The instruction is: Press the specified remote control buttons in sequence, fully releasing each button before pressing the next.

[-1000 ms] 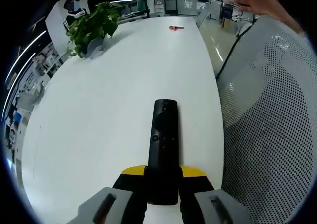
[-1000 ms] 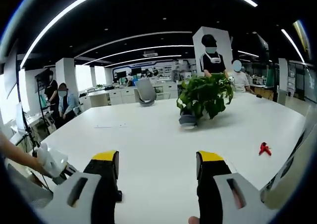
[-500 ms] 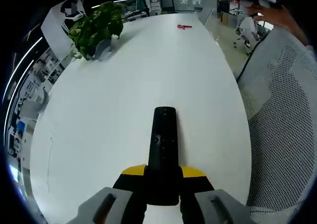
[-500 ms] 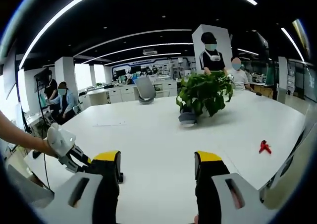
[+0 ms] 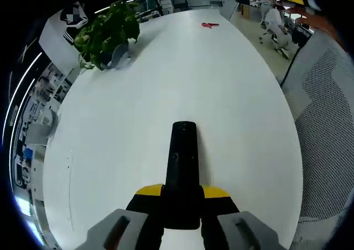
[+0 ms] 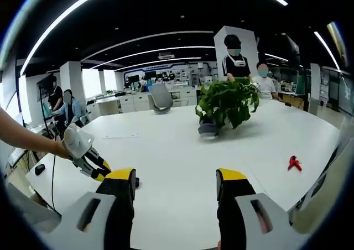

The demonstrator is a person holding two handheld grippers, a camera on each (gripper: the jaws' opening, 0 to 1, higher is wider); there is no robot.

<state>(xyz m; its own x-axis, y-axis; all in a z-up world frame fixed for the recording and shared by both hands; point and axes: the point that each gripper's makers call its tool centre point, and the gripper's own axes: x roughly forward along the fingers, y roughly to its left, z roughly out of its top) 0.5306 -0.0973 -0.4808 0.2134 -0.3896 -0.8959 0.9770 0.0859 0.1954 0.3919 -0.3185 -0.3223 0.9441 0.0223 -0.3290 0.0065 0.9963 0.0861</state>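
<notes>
1. At the bottom centre of the left gripper view, the left gripper [image 5: 181, 197], with grey jaws and yellow-capped tips, is clamped on the near end of a long, slim black plastic remote control [image 5: 182, 172].
2. The remote points straight up the frame from the jaws, its far end near the middle of the picture, its small round buttons facing the camera. It is held over the glossy white oval table [image 5: 110, 150].
3. At the bottom of the right gripper view, the right gripper [image 6: 176, 192] has its jaws wide apart with nothing between them.
4. At the left of that view, just above the left jaw, the left gripper comes in, held by a person's hand.
5. A grey perforated mesh chair back [image 5: 326, 150] fills the right edge of the left gripper view.
6. Farther off, a leafy green potted plant [image 6: 227, 103] in a grey pot stands on the table, at upper centre-right.
7. A small red object [image 6: 293, 162] lies on the table at the right of that view.
8. Beyond are office desks and several people.
</notes>
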